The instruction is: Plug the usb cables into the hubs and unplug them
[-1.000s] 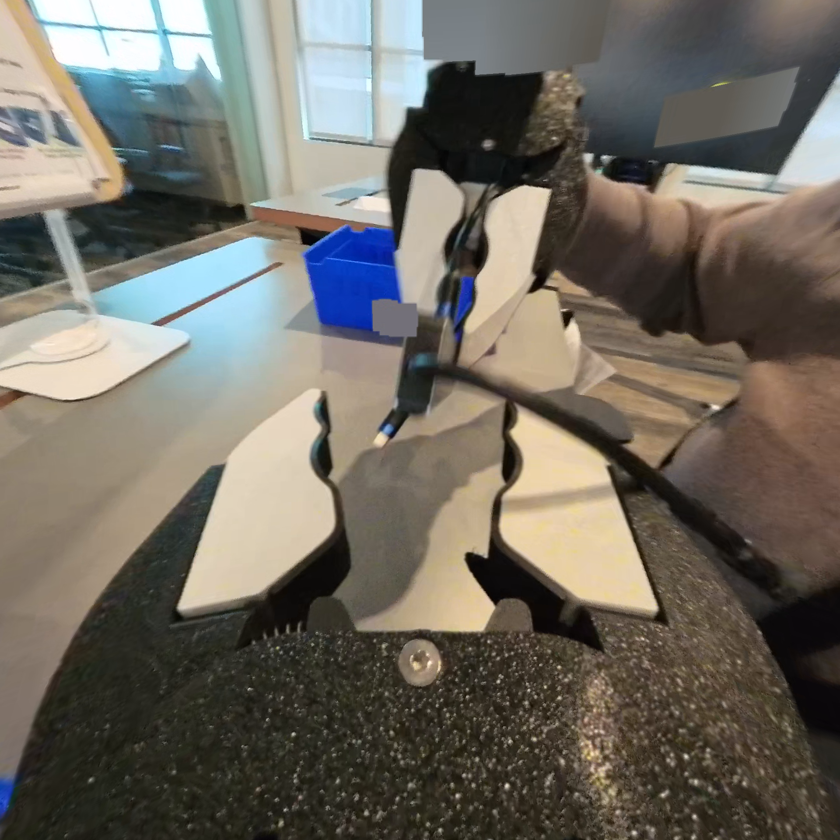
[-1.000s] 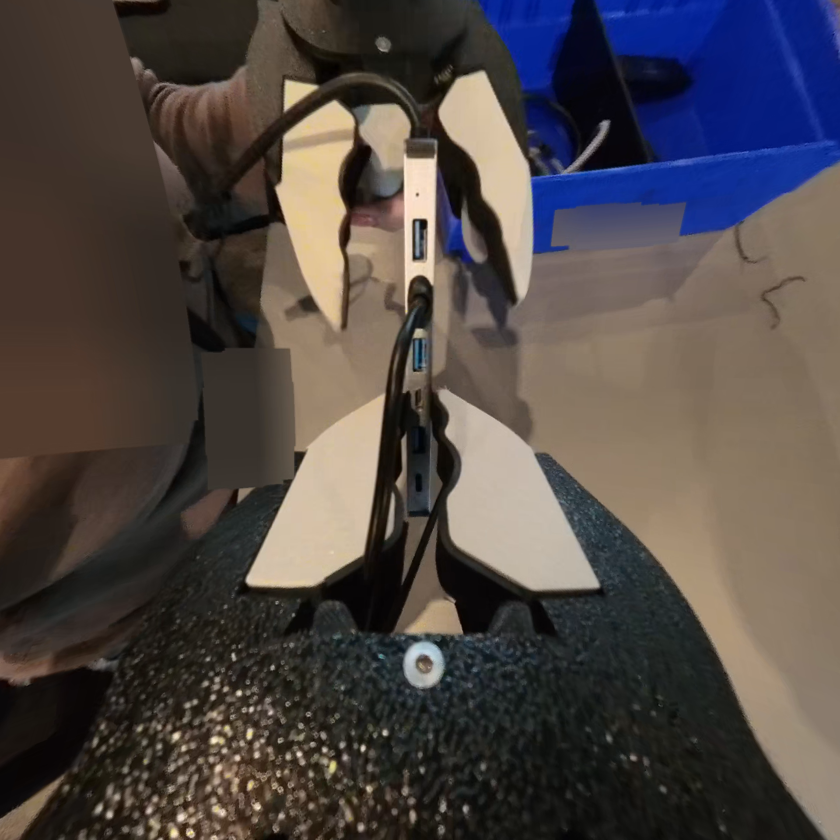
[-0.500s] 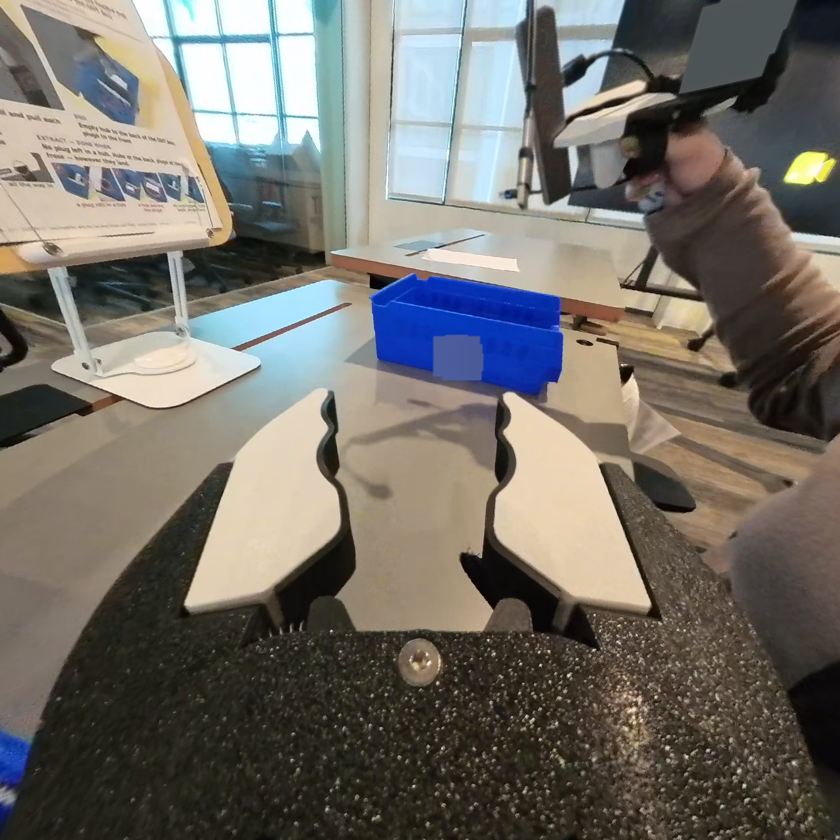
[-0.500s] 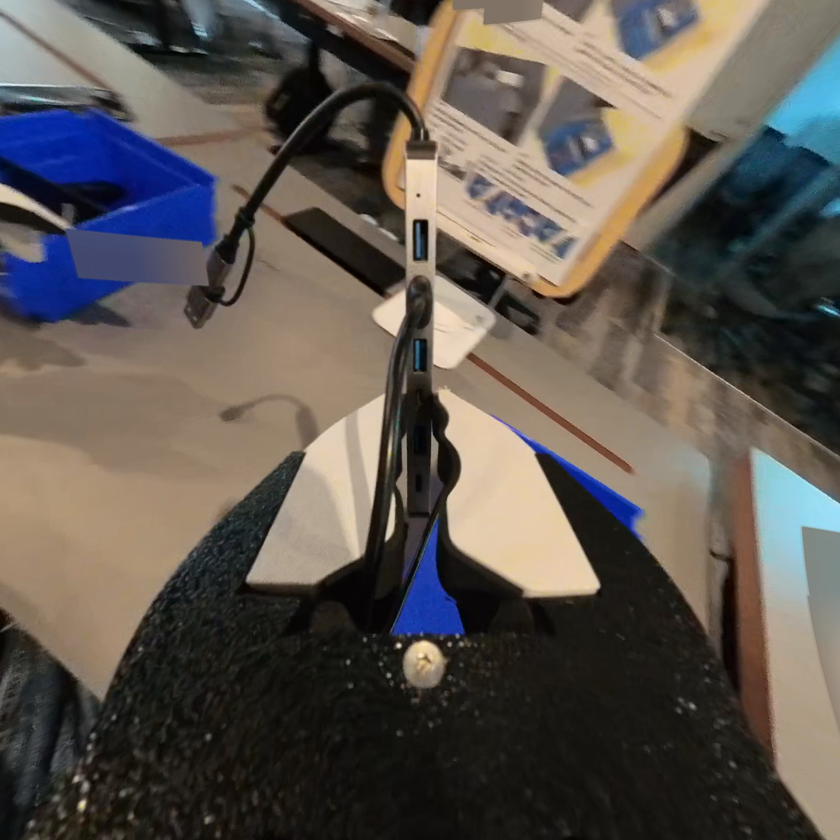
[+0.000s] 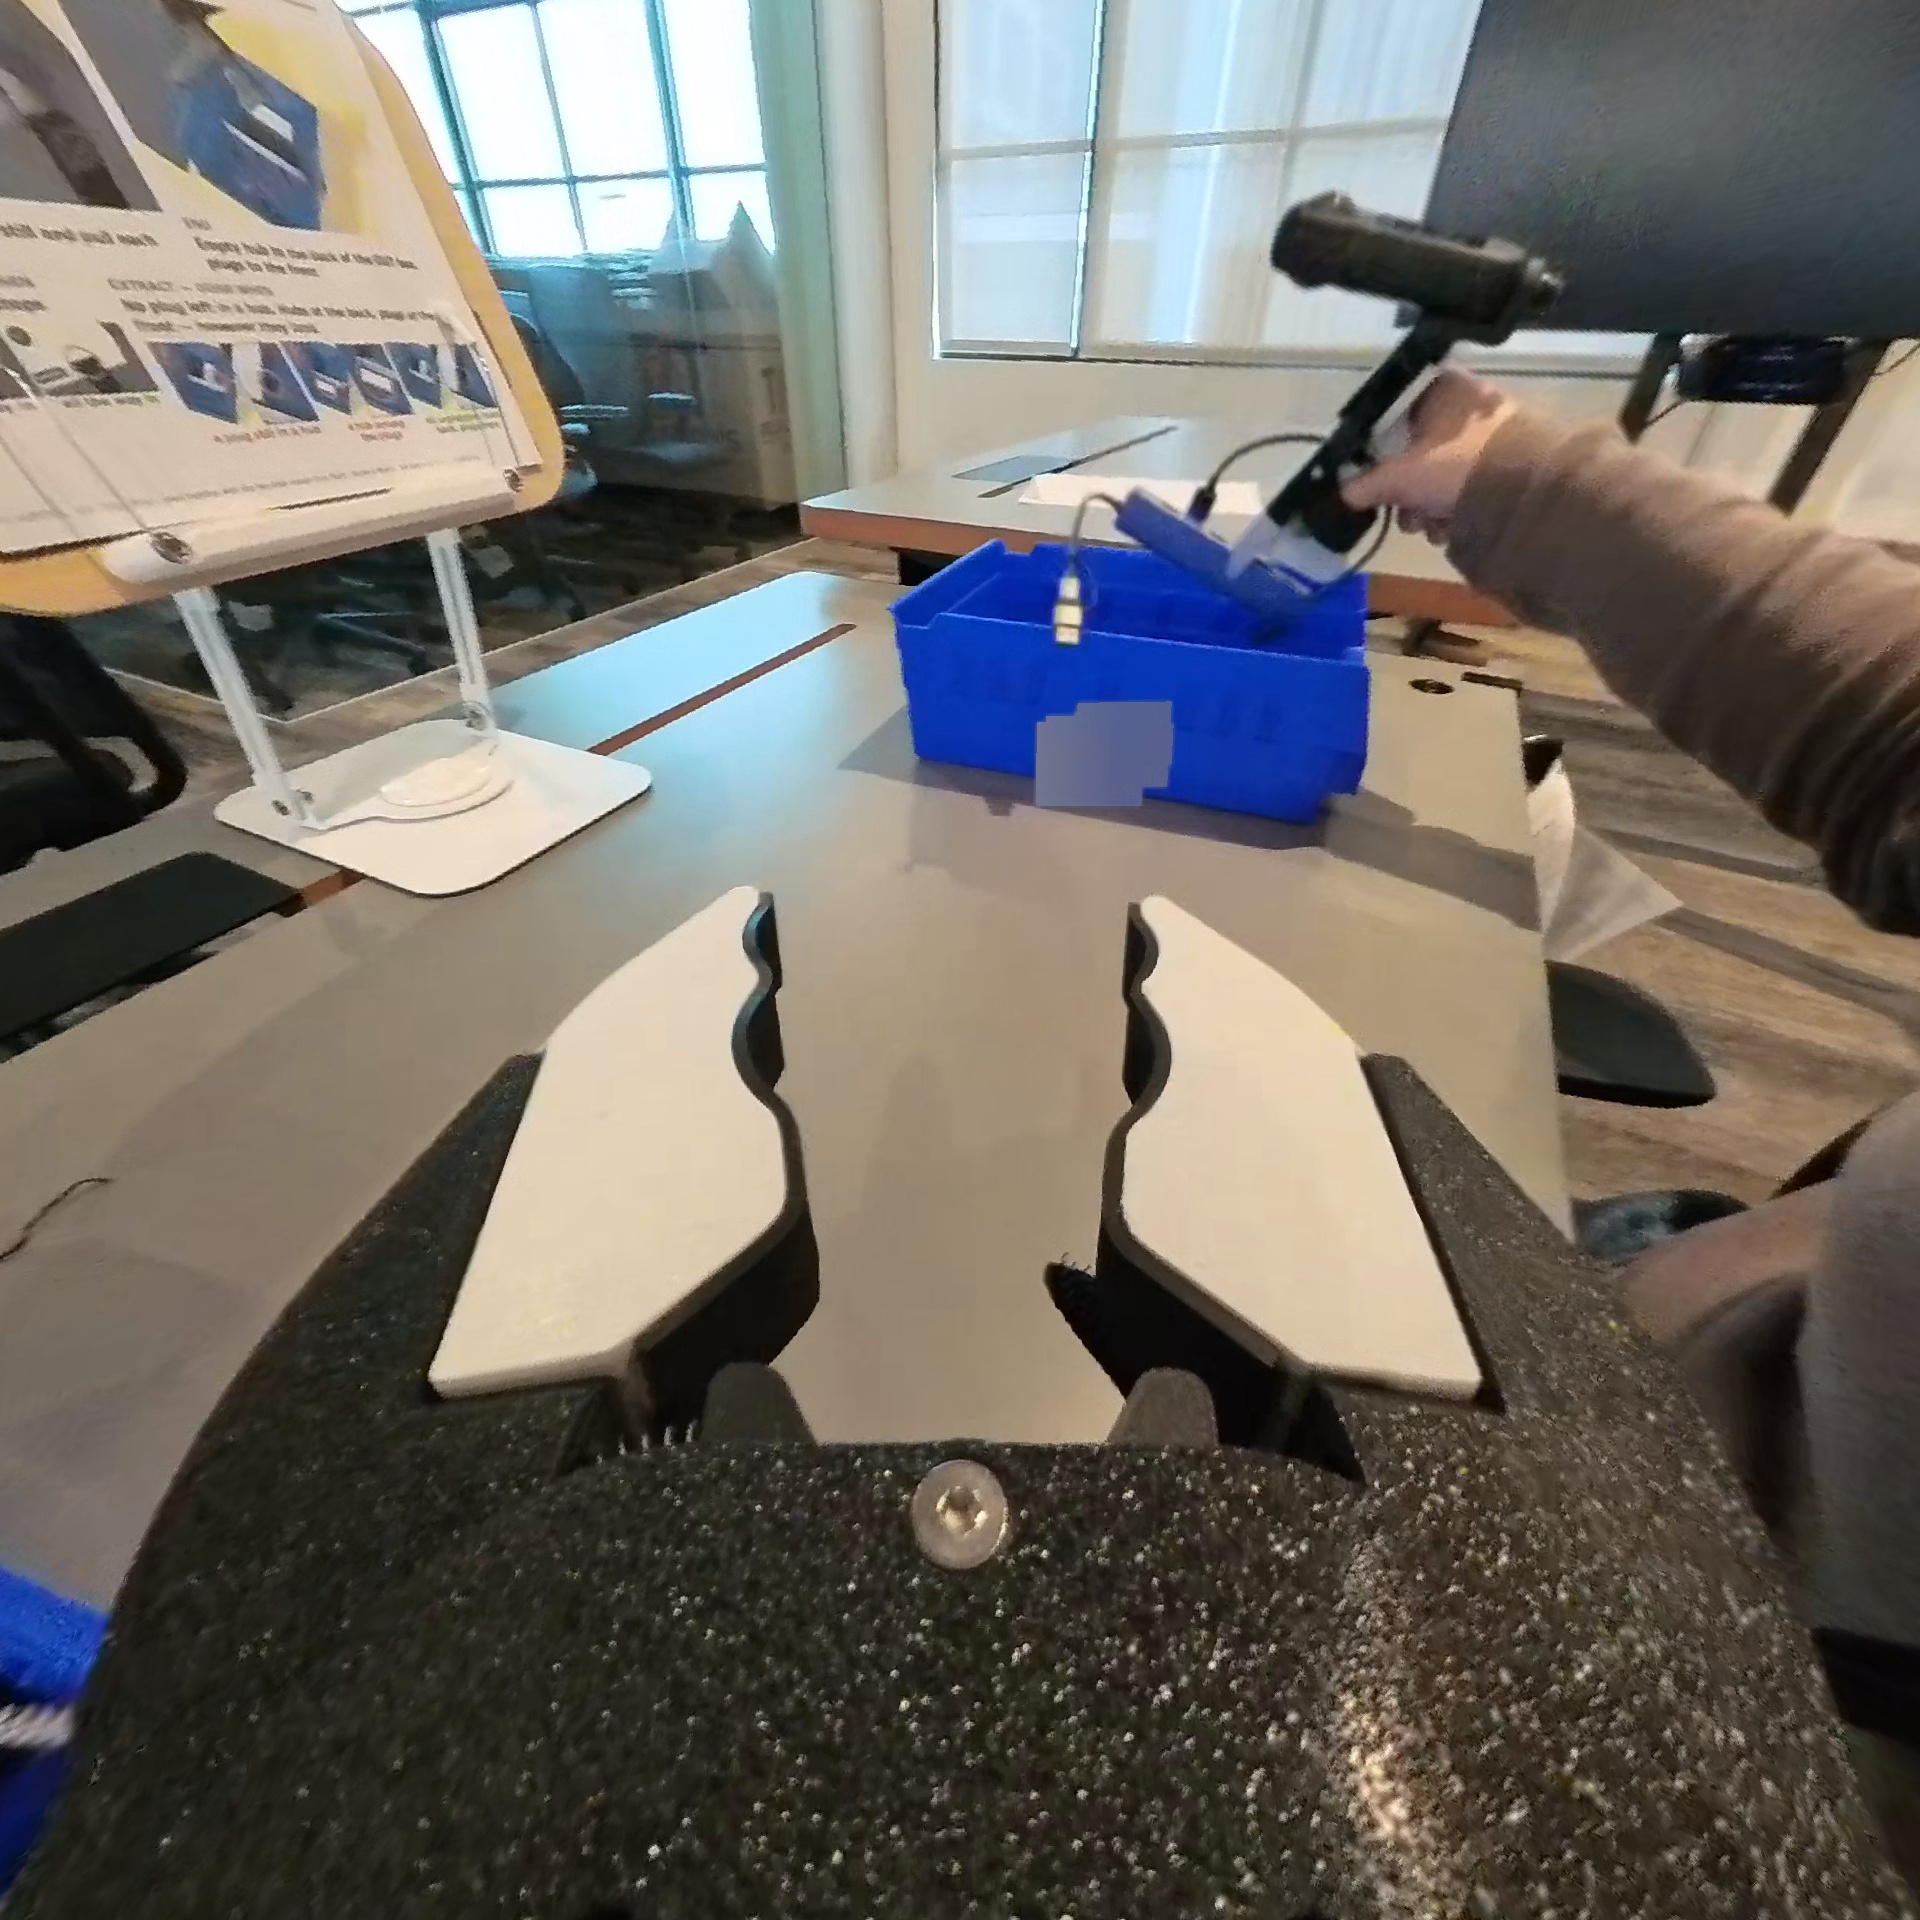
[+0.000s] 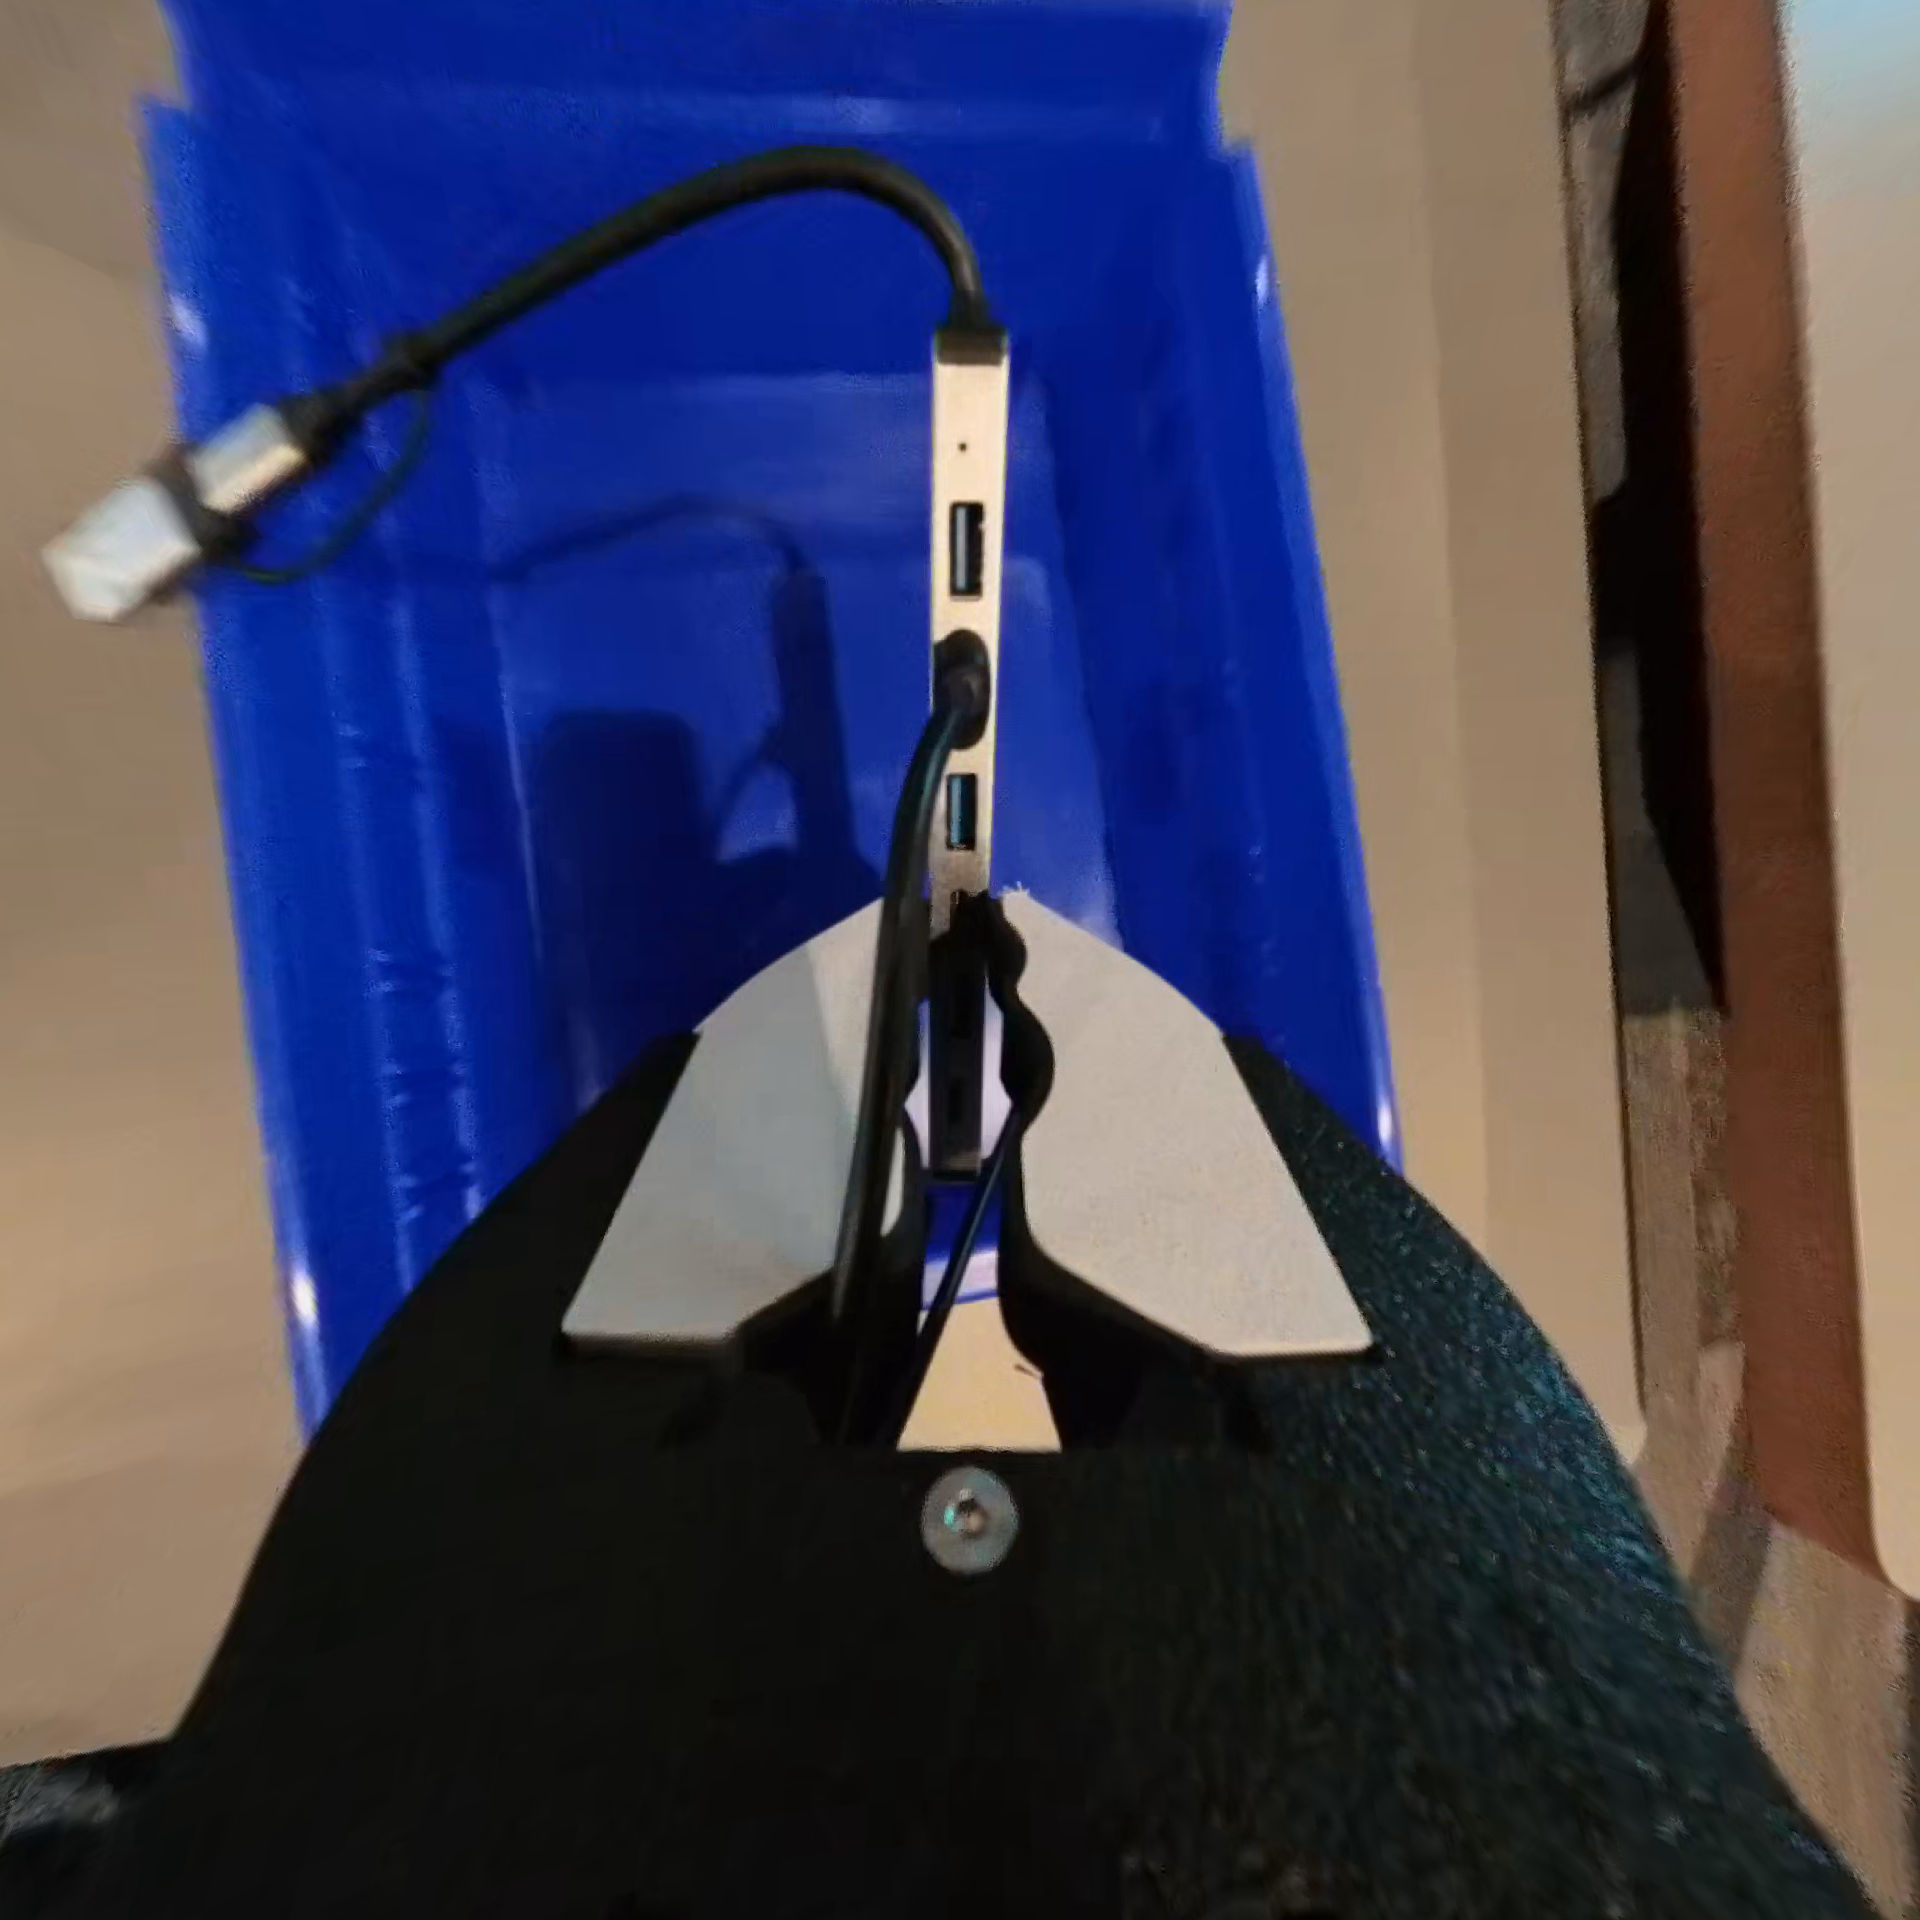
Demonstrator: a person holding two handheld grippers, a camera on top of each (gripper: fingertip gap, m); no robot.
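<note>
Now, right gripper [image 6: 971,914]: jaws pinch the lower end of the silver USB hub [image 6: 968,665], which stands edge-on and runs straight ahead from between the tips.
Hub cables: a black plug [image 6: 961,670] sits in a port midway along the hub, and its thin black cable [image 6: 883,1039] runs back down through the jaws; the hub's own thick lead [image 6: 665,223] arcs from the far end off to the left of the jaws and ends in a loose silver connector [image 6: 156,520].
Hub place: ahead of the right jaws and above the open blue bin [image 6: 416,831], the dangling connector just past the bin's left wall.
Left gripper [image 5: 951,925]: jaws spread wide and holding nothing, over bare grey tabletop [image 5: 935,1143].
Left view only: the blue bin [image 5: 1226,727] stands well ahead of the left jaws, the right gripper [image 5: 1273,566] tilts down into it with the hub [image 5: 1179,540], a hand [image 5: 1423,457] on its handle; a sign stand [image 5: 436,790] is ahead to the left.
Right view only: the hub's free blue ports and the plug seated between them.
</note>
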